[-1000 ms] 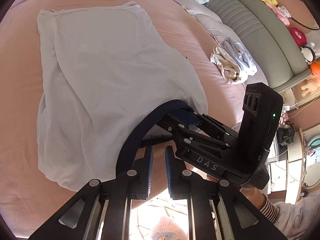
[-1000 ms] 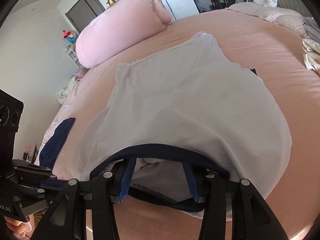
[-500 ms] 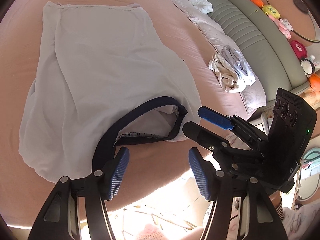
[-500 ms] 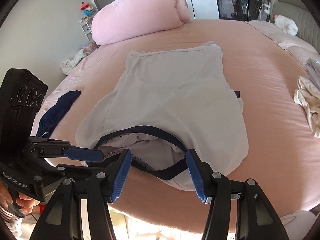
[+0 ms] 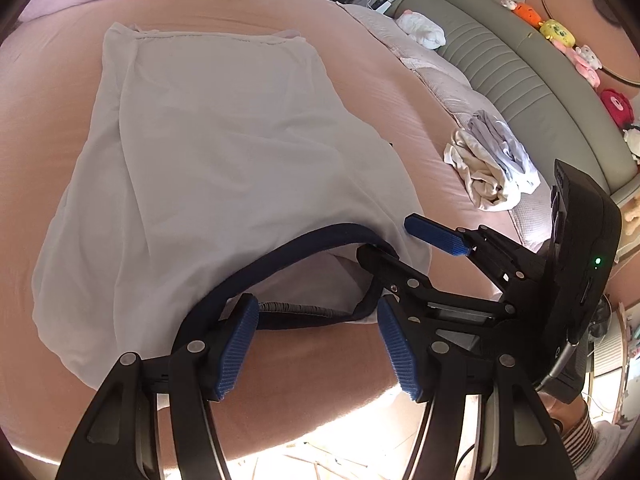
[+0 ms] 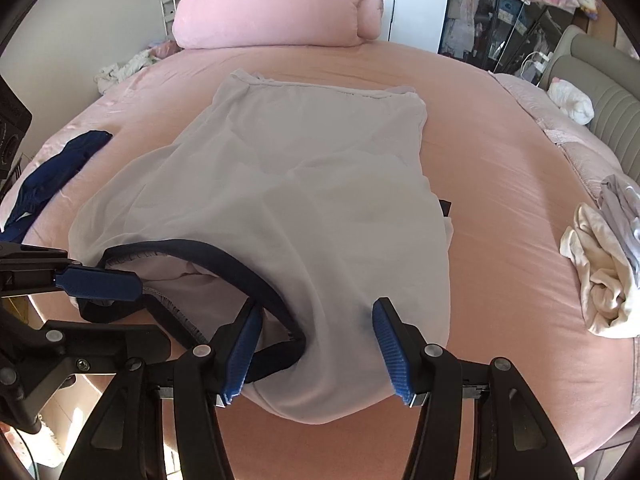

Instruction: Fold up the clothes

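Your right gripper (image 6: 316,344) sits at 6 o'clock, jaws spread wide, straddling the near hem of the white garment (image 6: 288,184) without gripping it. Navy neckband (image 6: 224,264) curls at 7 o'clock. Your left gripper (image 6: 96,284) enters at 9 o'clock, blue pad beside the neckband. Navy cloth (image 6: 52,172) at 10, pink bolster (image 6: 280,8) at 12, crumpled clothes (image 6: 604,256) at 3.

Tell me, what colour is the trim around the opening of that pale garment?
Dark navy trim on the pale grey garment; clearest in the right wrist view.
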{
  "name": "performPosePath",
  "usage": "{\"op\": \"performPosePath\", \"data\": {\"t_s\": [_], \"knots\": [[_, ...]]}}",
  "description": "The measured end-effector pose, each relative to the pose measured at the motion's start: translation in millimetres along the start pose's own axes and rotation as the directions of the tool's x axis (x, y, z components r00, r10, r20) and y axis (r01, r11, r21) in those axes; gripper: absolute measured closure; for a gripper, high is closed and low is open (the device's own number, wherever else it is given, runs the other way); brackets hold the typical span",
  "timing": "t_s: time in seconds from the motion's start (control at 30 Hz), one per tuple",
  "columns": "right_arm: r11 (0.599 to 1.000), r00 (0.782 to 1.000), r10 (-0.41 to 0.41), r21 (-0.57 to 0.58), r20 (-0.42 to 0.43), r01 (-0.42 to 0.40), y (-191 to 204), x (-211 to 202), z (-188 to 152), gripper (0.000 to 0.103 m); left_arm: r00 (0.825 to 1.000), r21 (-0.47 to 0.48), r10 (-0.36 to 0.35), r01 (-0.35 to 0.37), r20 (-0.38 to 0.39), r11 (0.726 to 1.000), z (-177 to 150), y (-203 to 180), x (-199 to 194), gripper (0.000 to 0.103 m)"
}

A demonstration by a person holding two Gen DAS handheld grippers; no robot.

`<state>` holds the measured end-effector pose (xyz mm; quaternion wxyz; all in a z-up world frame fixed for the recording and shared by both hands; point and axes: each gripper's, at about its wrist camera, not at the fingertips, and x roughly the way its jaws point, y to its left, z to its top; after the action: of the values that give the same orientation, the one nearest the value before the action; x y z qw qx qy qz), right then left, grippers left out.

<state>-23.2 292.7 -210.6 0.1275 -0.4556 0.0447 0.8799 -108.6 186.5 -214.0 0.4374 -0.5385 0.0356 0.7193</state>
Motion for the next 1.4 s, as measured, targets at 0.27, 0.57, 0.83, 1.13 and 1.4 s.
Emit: {"op": "performPosePath", "data": {"t_s": [0.27,0.57,0.83,1.13,1.4], "knots": [[0.999,0.998,-0.031,-0.038,0.063,0.033,6,-3,8,0.059,0.997,-0.025,0.060,-0.059,0.038,0.998,2,6,4,0.044],[0.995,0.988,-0.063,-0.072,0.139,0.074,12,-7,16,0.095,0.993,-0.129,0.059,-0.045,0.107,0.991,-7,17,3,0.044],[0.993,0.975,-0.103,-0.031,0.199,0.111,11,-28,16,0.095,0.986,-0.202,0.038,-0.005,0.160,0.979,-4,18,10,0.044],[0.992,0.967,-0.117,-0.013,0.228,0.123,8,-36,14,0.096,0.989,-0.202,0.062,-0.034,0.135,0.979,10,13,32,0.044],[0.993,0.967,-0.114,-0.010,0.230,0.120,8,-43,8,0.096,0.976,-0.225,0.155,-0.118,0.154,0.967,23,11,34,0.044]]}}
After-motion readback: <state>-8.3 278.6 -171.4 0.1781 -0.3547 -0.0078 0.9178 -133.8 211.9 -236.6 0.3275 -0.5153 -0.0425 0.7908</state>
